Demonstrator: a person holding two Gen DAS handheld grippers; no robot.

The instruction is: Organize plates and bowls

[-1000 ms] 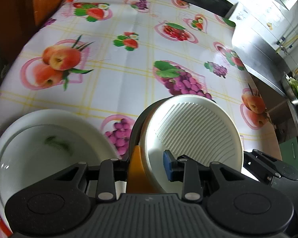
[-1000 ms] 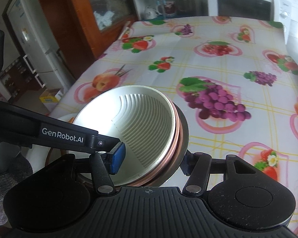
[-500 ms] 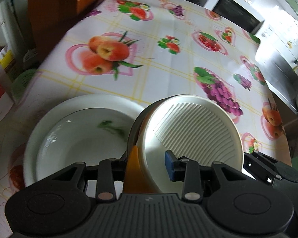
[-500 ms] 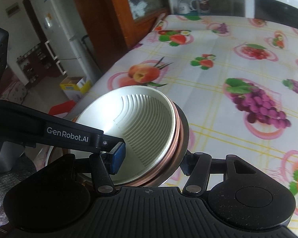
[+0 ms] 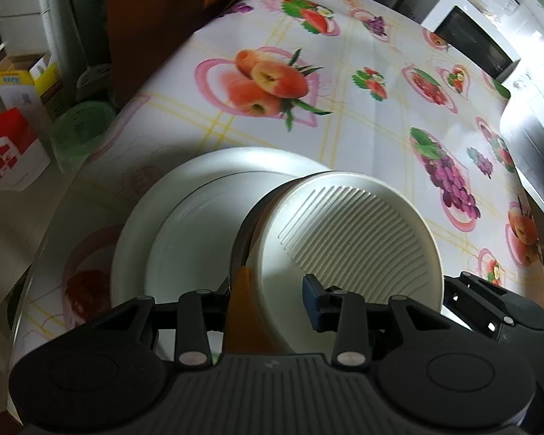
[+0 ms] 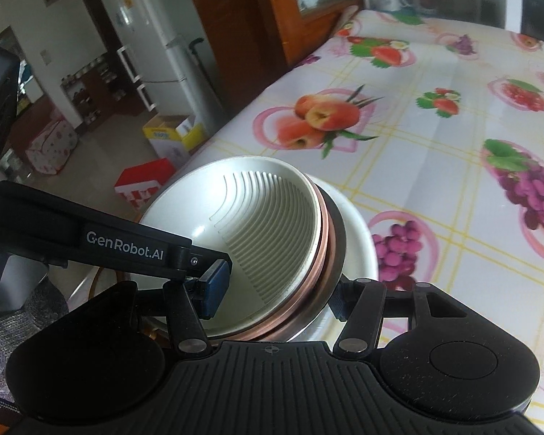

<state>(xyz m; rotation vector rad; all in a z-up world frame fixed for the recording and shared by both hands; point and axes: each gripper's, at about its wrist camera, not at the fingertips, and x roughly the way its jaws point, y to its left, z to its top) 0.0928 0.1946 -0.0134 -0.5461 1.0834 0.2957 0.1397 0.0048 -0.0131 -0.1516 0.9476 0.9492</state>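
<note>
Now both grippers hold the ribbed bowl stack (image 5: 348,239) | left gripper (image 5: 272,290): pinching stack's near rim, jaws just been opening slightly | right gripper (image 6: 275,290): clamped across stack's rims | stack tilted over white plate (image 5: 185,195) near edge of fruit-print tablecloth (image 5: 362,137)

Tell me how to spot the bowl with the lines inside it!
Find the table with the fruit-print tablecloth, then its near edge, where a big plain white bowl sits. Held tilted over that bowl, between the two grippers, is a stack of bowls. Yours, the ridged bowl, is the cream one on top, the only one with raised stripes fanned across its inside.
</note>
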